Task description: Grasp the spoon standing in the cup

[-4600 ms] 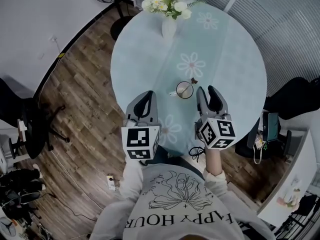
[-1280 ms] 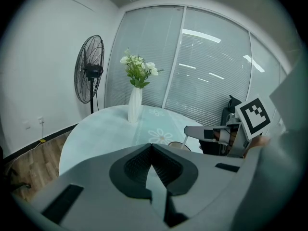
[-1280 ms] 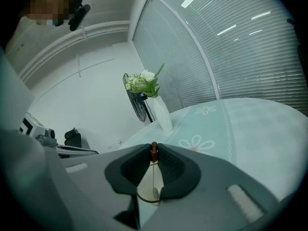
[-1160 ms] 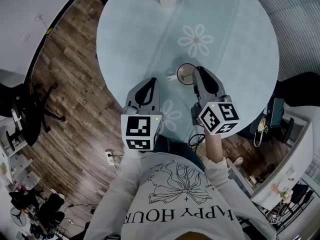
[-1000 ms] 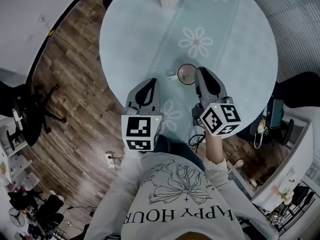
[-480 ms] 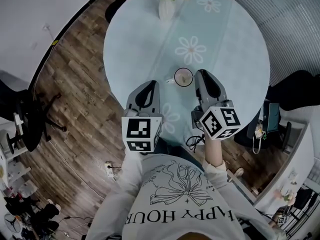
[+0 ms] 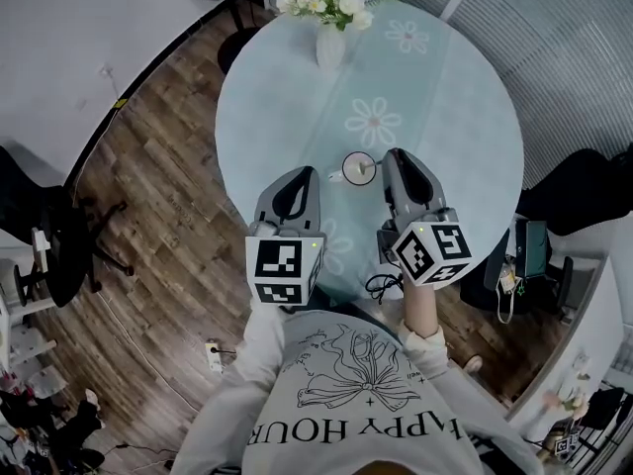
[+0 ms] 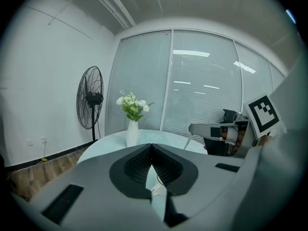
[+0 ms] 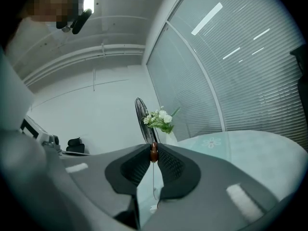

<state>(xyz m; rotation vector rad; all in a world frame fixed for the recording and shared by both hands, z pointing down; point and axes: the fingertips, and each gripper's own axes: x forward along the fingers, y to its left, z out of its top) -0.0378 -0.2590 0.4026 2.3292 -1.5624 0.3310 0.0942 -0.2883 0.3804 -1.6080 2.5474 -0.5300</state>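
A small white cup [image 7: 359,168] stands on the round table [image 7: 465,117], which has a pale teal flowered cloth. My right gripper [image 7: 390,156] reaches the cup's right rim. In the right gripper view, that gripper [image 9: 153,150] is shut on the brown top end of the spoon [image 9: 153,152]; its thin stem runs down between the jaws. My left gripper [image 7: 304,174] hovers left of the cup, apart from it. In the left gripper view, its jaws [image 8: 152,146] meet with nothing between them.
A white vase of white flowers [image 7: 329,40] stands at the table's far edge. A standing fan [image 8: 91,100] is on the wooden floor beyond the table. A dark office chair [image 7: 49,255] sits at the left, a dark bag [image 7: 579,191] at the right.
The head view has tilted up, bringing the vase and flowers into sight. Both grippers keep their places beside the cup, the right one still at its rim.
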